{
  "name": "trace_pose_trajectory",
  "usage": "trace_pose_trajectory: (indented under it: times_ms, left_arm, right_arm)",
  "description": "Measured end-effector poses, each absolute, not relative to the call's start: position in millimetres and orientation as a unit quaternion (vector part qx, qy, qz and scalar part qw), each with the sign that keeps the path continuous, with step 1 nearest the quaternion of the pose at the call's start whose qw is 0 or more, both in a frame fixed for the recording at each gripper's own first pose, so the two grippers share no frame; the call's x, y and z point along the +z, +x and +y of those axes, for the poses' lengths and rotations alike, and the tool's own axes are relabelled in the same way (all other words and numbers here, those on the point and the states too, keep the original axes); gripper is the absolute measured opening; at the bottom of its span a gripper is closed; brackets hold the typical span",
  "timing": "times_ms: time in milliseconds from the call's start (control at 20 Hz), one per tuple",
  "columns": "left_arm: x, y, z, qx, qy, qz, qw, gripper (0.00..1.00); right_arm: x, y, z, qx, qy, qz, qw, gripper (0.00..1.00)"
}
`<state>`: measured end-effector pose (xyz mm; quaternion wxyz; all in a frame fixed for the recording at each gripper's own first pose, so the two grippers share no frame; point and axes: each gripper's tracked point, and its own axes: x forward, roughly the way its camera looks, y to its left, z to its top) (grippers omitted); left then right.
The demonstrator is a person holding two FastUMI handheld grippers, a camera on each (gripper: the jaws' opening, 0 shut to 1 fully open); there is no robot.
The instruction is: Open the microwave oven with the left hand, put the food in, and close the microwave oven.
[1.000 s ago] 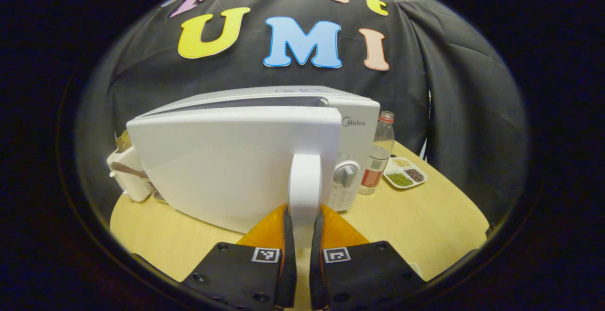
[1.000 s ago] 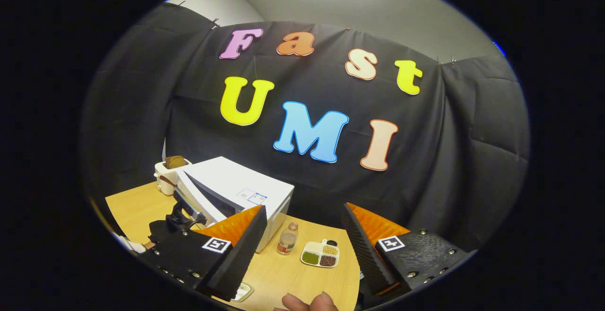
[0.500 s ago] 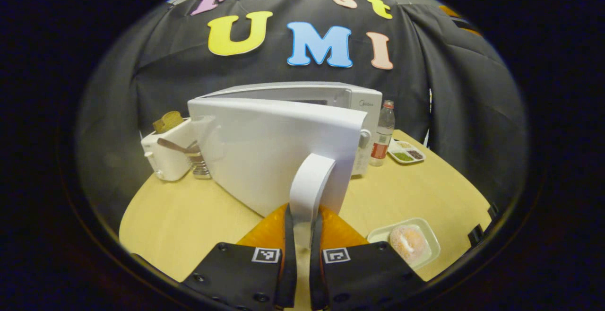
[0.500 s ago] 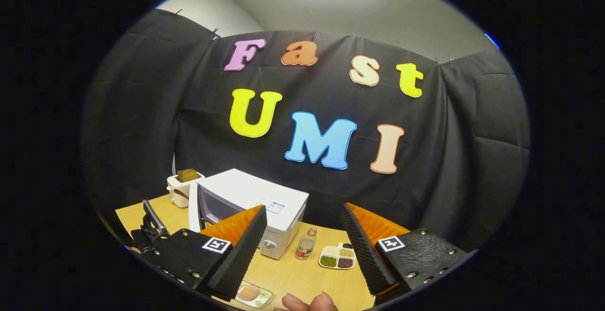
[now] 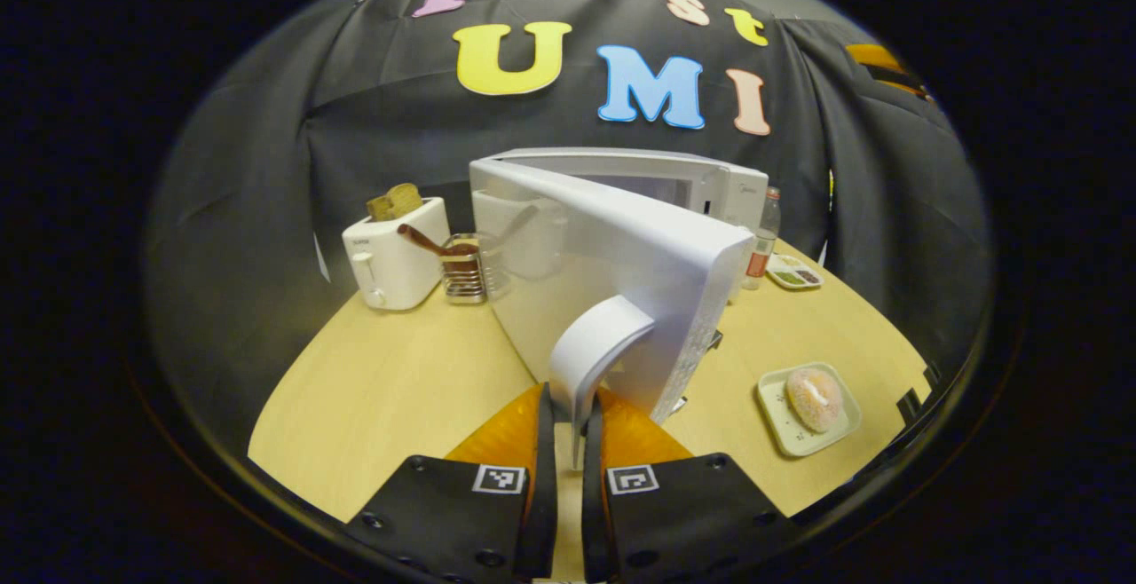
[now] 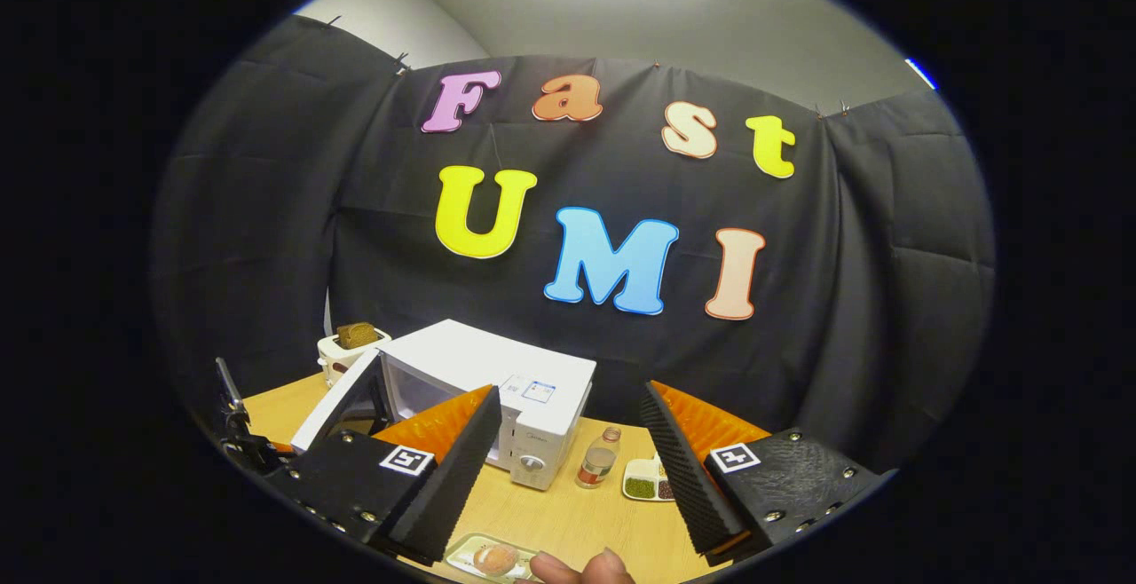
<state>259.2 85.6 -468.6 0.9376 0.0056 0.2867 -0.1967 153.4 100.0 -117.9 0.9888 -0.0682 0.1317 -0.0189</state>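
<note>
microwave (image 5: 621,211): white, on the wooden table (image 5: 399,389), straight ahead of the left gripper (image 5: 568,442); its door (image 5: 612,291) stands swung well out toward that gripper, cavity partly exposed behind it. door handle (image 5: 590,349): white, curved, sits between the left gripper's fingers, which are pressed together on it from both sides.

food (image 5: 815,396): a round pale pastry on a small tray (image 5: 781,415), on the table to the right of the left gripper and near the table's front edge; apart from the microwave.

right gripper (image 6: 568,469): held high above the table, fingers spread wide with nothing between them; the microwave (image 6: 497,380) lies below and ahead to its left, the tray with the food (image 6: 494,557) just under its left finger. fingertips of a hand (image 6: 577,568) show at the bottom edge.

beyond the microwave, left of the left gripper: toaster (image 5: 390,251) with bread in it, a small wire rack (image 5: 461,269) beside it. to the right: bottle (image 5: 761,233), then a divided dish (image 5: 794,272) of grains.
</note>
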Motion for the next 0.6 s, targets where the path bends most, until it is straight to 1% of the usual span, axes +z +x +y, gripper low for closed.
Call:
trace_pose_trajectory:
  times_ms: [150, 250, 300, 350, 400, 450, 500, 550, 600]
  left_arm:
    - [-474.5, 262.9, 120.3, -0.178, -0.004, 0.289, 0.941, 0.21]
    - [-475.6, 267.6, 133.1, -0.175, -0.031, 0.292, 0.940, 0.22]
    - [-477.6, 269.0, 138.9, -0.174, -0.040, 0.295, 0.939, 0.24]
    - [-480.1, 268.6, 144.7, -0.174, -0.046, 0.299, 0.937, 0.32]
    - [-482.0, 269.3, 149.3, -0.175, -0.049, 0.302, 0.936, 0.36]
    - [-483.7, 272.2, 153.2, -0.177, -0.047, 0.303, 0.935, 0.45]
    - [-483.8, 274.5, 158.8, -0.176, -0.043, 0.302, 0.936, 0.49]
    - [-484.1, 273.4, 165.0, -0.176, -0.042, 0.303, 0.936, 0.58]
    - [-485.0, 275.9, 169.4, -0.175, -0.043, 0.304, 0.936, 0.64]
  right_arm:
    - [-123.7, 156.8, 104.0, -0.026, -0.068, 0.138, 0.988, 0.97]
    - [-127.5, 161.0, 104.2, -0.032, -0.074, 0.139, 0.987, 0.97]
    - [-132.6, 162.4, 105.0, -0.032, -0.076, 0.142, 0.986, 0.97]
    - [-136.3, 163.7, 106.1, -0.033, -0.076, 0.145, 0.986, 0.97]
    - [-140.0, 165.5, 105.9, -0.035, -0.077, 0.148, 0.985, 0.97]
    - [-143.0, 167.6, 105.9, -0.037, -0.075, 0.152, 0.985, 0.97]
    - [-146.5, 169.7, 105.3, -0.040, -0.075, 0.154, 0.984, 0.98]
    - [-149.6, 171.2, 105.5, -0.042, -0.072, 0.157, 0.984, 0.97]
    - [-155.8, 172.5, 105.5, -0.044, -0.069, 0.162, 0.983, 0.98]
